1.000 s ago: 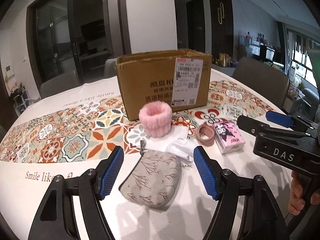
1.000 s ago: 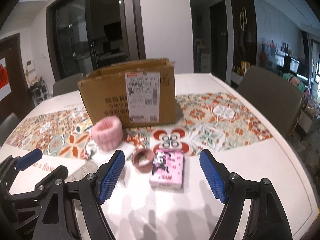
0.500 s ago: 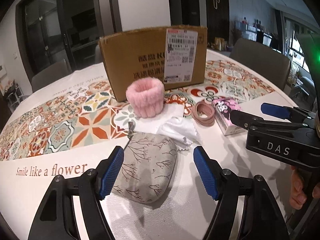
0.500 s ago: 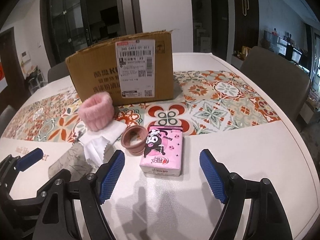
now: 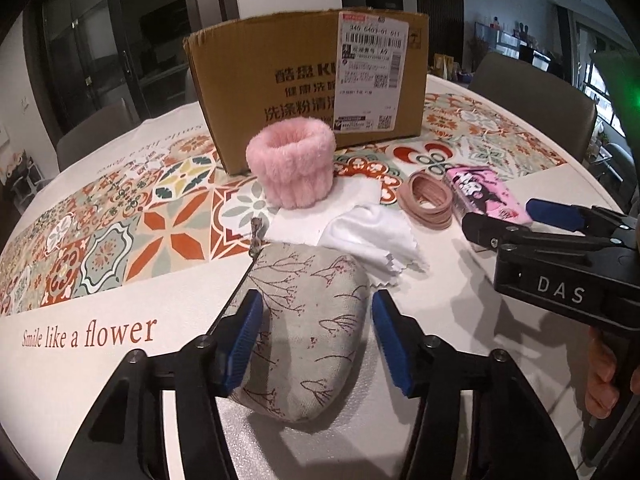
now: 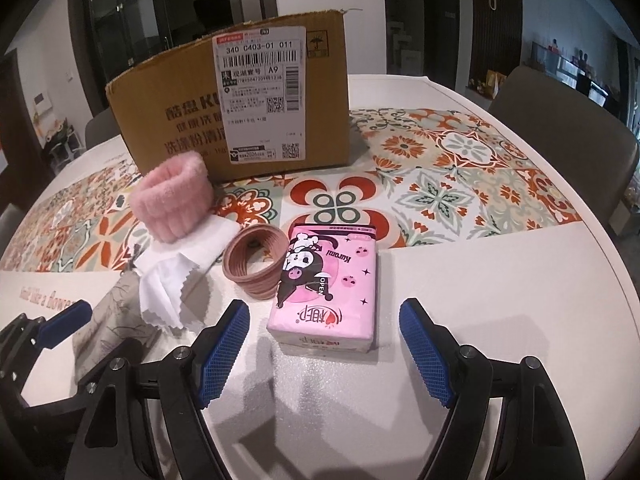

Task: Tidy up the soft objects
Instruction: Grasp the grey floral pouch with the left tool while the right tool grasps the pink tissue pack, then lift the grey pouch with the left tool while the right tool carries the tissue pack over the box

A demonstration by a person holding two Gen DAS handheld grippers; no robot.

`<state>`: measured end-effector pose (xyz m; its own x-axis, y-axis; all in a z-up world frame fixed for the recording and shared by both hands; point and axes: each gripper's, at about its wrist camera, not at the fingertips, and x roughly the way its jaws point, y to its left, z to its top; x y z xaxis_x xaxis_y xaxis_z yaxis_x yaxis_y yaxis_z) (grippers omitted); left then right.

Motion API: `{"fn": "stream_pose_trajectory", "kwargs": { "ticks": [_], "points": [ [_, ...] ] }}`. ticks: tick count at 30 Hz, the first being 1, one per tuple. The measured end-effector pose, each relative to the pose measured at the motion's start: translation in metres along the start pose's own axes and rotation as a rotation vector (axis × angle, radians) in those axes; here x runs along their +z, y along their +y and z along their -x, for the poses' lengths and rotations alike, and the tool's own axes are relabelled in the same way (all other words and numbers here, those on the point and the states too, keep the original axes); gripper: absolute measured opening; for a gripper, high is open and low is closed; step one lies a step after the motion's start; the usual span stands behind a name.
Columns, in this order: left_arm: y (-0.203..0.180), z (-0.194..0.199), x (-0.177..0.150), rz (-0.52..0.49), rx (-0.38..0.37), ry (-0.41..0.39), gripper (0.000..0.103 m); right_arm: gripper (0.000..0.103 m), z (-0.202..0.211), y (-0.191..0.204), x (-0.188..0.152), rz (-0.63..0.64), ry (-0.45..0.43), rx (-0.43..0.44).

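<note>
**Left jaws closing around grey pouch; right jaws wide over tissue pack**

All positions are given relative to the brown cardboard box (image 5: 308, 92) with a white shipping label, standing on the white round counter (image 6: 480, 300) with its patterned tile runner.

The fluffy pink towelling wristband (image 5: 291, 161) stands upright just in front of the box. Nearer the camera lie a white pinked-edge cloth (image 5: 370, 236), then the grey fabric pouch printed with red twigs (image 5: 308, 328), flat on the counter.

The left gripper (image 5: 316, 344) straddles the pouch. Its jaws have just been closing, with the pouch between them; the left blue pad touches the fabric, while the right pad stands slightly clear. No clamp is confirmed.

In front of the box and to its right sits a stack of dusty-pink hair bands (image 6: 256, 264), touching a pink cartoon-printed tissue pack (image 6: 326, 288).

The right gripper (image 6: 324, 354) hovers just short of the tissue pack, jaws wide apart, gripping nothing. A hand (image 5: 604, 380) holds its handle.
</note>
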<state>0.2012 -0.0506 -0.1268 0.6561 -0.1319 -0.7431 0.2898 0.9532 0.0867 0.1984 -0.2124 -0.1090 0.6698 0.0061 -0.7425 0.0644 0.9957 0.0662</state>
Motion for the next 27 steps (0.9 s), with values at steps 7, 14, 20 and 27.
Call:
{"fn": "stream_pose_trajectory", "kwargs": {
  "ticks": [7, 14, 20, 27],
  "points": [
    [0.002, -0.005, 0.000, 0.009, -0.016, 0.020, 0.036, 0.078, -0.006, 0.004, 0.002, 0.014, 0.005, -0.010],
    [0.004, -0.003, 0.000, 0.031, -0.030, 0.014, 0.024, 0.057, -0.012, 0.002, 0.000, 0.007, 0.038, -0.016],
    [0.009, 0.002, -0.001, 0.072, -0.048, 0.009, 0.018, 0.056, -0.008, 0.000, -0.003, -0.002, 0.043, -0.016],
    [0.014, 0.015, 0.000, 0.107, -0.063, -0.032, 0.013, 0.055, 0.011, 0.003, -0.004, 0.002, 0.006, -0.014]
  ]
}}
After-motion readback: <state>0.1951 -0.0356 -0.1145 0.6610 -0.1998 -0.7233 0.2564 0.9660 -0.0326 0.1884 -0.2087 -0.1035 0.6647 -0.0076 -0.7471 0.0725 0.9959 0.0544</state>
